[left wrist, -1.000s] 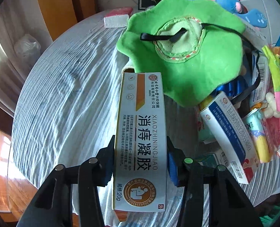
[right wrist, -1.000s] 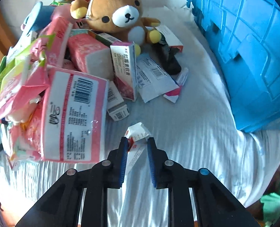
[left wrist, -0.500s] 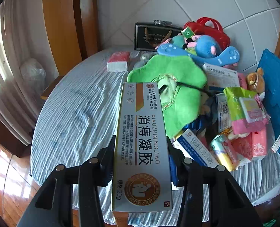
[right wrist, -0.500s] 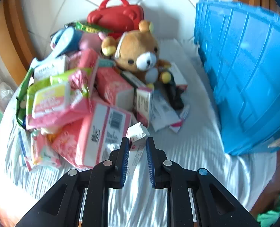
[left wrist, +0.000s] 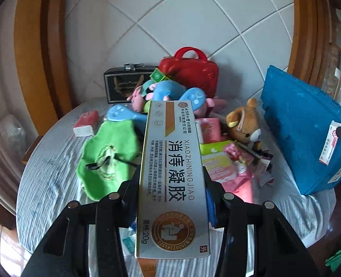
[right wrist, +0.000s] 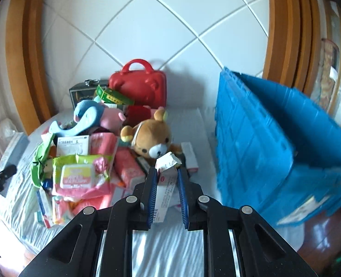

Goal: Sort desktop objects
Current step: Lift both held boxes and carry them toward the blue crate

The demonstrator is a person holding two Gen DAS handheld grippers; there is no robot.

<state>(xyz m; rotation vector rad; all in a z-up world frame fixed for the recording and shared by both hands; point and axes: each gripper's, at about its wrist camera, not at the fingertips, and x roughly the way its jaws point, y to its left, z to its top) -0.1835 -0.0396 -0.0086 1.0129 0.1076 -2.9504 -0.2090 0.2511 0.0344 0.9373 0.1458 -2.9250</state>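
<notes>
My left gripper [left wrist: 170, 177] is shut on a long white and gold medicine box [left wrist: 170, 161] held high over the table. My right gripper [right wrist: 167, 175] is shut on a small white and red medicine box [right wrist: 167, 173] with a crumpled open flap, also lifted above the table. That small box and the right gripper's tip appear at the right edge of the left wrist view, small box [left wrist: 329, 147] in front of the blue crate [left wrist: 304, 129]. A pile of pink tissue packs [right wrist: 85, 175], more boxes and plush toys lies below both grippers.
A round table with a striped cloth [left wrist: 50, 157] carries a green plush hat [left wrist: 108, 154], a brown teddy bear [right wrist: 152, 138], a blue plush toy [right wrist: 89, 115], a red case [right wrist: 138, 85] and a black case [left wrist: 124, 85]. The blue crate [right wrist: 274, 138] stands at the right. A tiled wall rises behind.
Both grippers have risen well above the table with their boxes, and both views have tilted up, so the wall and the whole pile now show.
</notes>
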